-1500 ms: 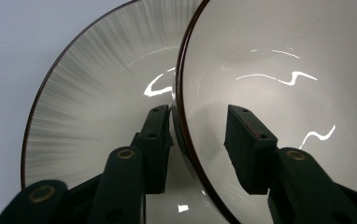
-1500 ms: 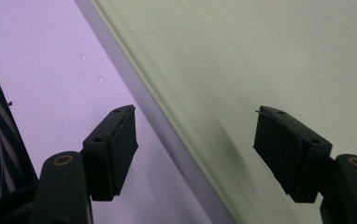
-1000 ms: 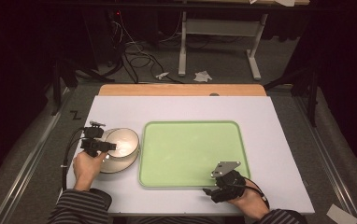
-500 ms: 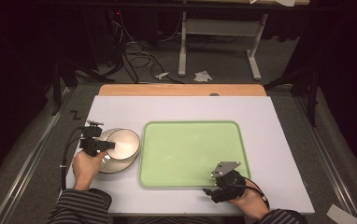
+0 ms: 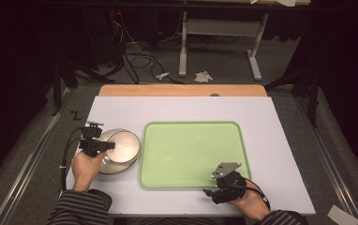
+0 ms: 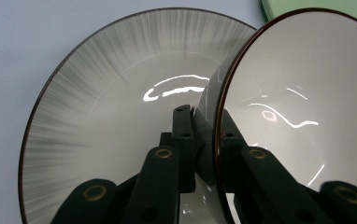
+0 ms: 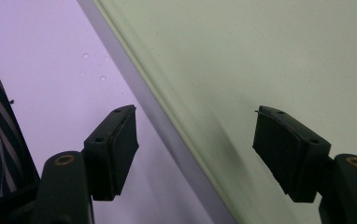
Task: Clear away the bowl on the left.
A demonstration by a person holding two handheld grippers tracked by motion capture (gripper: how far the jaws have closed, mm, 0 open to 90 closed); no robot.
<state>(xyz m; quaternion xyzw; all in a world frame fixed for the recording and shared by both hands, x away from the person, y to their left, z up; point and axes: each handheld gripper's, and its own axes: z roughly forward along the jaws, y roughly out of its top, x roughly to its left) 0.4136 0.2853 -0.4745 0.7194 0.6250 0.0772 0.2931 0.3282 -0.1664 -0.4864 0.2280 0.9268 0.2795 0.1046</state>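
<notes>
Left gripper (image 6: 200,140): clamped on bowl (image 6: 307,107) rim, jaws just closing, above plate (image 6: 102,116). Glazed, slippery, breakable; I hold rim. Right gripper (image 7: 195,144): released, near tray (image 7: 260,56).

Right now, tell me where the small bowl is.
In the high view, the small bowl sits left of the green tray, on a plate, its rim pinched by the left gripper.

Table's lit bright from overhead, room behind is pretty much black. Glare streaks on the bowl (image 6: 303,116) right past the left gripper (image 6: 204,140), whose close-up jaws look soft.
</notes>
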